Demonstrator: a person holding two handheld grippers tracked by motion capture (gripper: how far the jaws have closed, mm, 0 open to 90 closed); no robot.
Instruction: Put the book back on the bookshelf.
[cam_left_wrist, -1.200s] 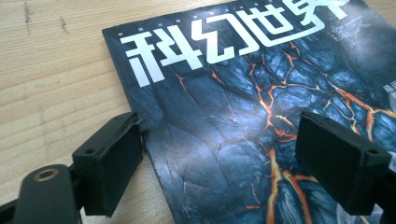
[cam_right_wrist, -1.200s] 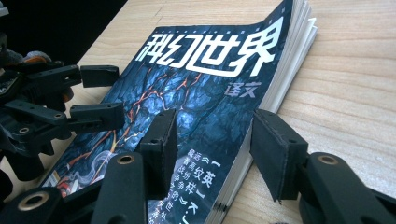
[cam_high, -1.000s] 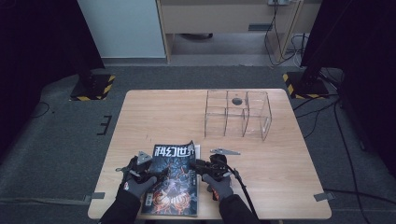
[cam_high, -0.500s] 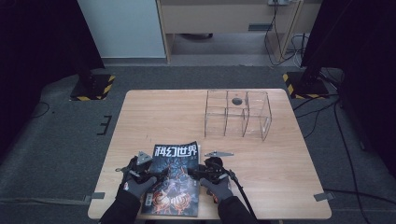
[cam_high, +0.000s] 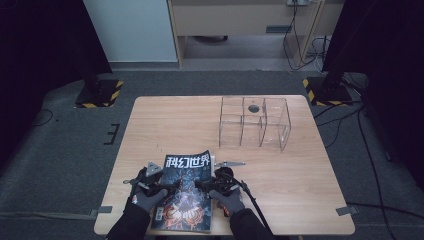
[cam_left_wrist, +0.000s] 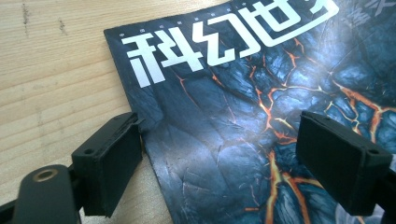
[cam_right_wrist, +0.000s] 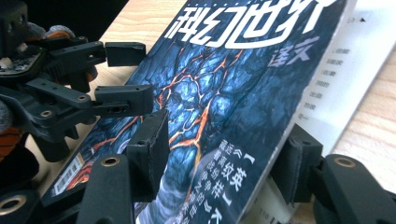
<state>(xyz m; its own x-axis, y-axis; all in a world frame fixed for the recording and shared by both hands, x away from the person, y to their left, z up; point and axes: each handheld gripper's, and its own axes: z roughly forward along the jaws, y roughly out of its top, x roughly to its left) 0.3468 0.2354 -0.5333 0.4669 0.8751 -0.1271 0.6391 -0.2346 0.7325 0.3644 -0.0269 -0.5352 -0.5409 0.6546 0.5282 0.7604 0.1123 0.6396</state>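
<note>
Magazine (cam_high: 187, 192) lies flat at the near edge of the wooden table (cam_high: 175, 125), title end pointing away from the person, between both hands. Left gripper (cam_high: 152, 180) sits at the magazine's left edge: jaws wide apart, one pad on the edge of the cover, the other over the cover artwork, nothing clamped. Right gripper (cam_high: 216, 182) is at the right edge, where the cover is lifted off the white inner page; its jaws have just been opening and straddle that raised cover edge, one pad above, one below, pads not pressing. Clear acrylic organizer (cam_high: 255, 122) stands well apart at the far right.
</note>
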